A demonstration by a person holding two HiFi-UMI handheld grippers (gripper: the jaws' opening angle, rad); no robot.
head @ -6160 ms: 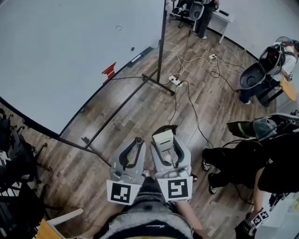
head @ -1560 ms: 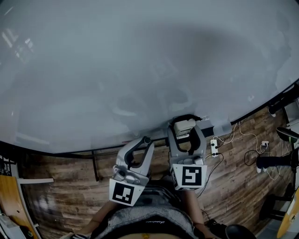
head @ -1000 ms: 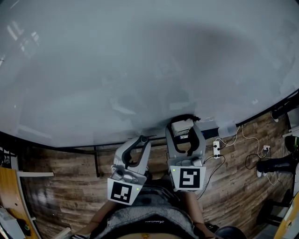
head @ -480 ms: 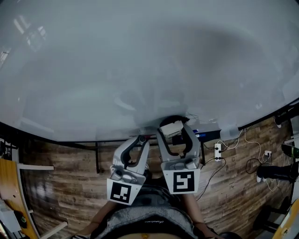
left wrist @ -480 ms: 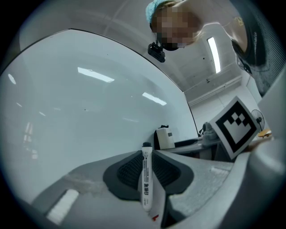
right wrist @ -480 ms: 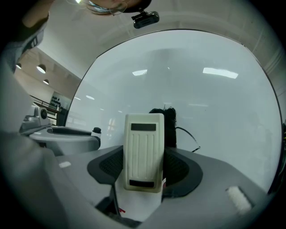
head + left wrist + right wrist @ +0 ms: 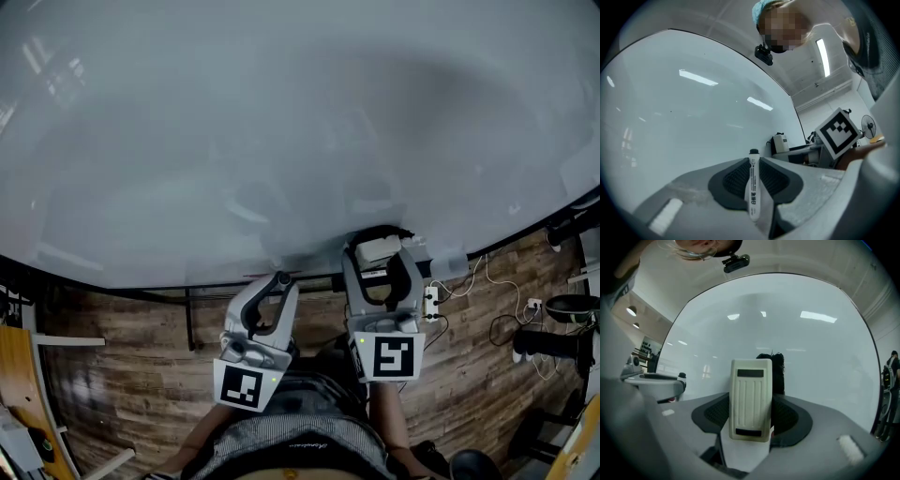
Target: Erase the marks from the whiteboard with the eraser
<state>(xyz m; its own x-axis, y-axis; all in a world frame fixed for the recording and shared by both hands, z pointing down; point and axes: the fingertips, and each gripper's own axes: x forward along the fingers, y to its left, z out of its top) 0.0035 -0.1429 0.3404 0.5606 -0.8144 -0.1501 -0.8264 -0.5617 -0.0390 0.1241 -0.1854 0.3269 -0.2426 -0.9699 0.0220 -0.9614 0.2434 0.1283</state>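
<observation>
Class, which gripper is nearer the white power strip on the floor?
Right. The right gripper, holding the eraser, sits just left of the power strip in the head view; the left gripper, holding a marker, is farther left.

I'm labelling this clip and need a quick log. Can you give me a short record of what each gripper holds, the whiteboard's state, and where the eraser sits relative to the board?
left gripper: shut on a white marker, black tip pointing forward
right gripper: shut on the eraser, held upright
whiteboard: fills most of the head view; no distinct marks can be made out
eraser vs board: near the board's lower edge; contact cannot be told
floor: wood planks, with a power strip and cables to the right
</observation>
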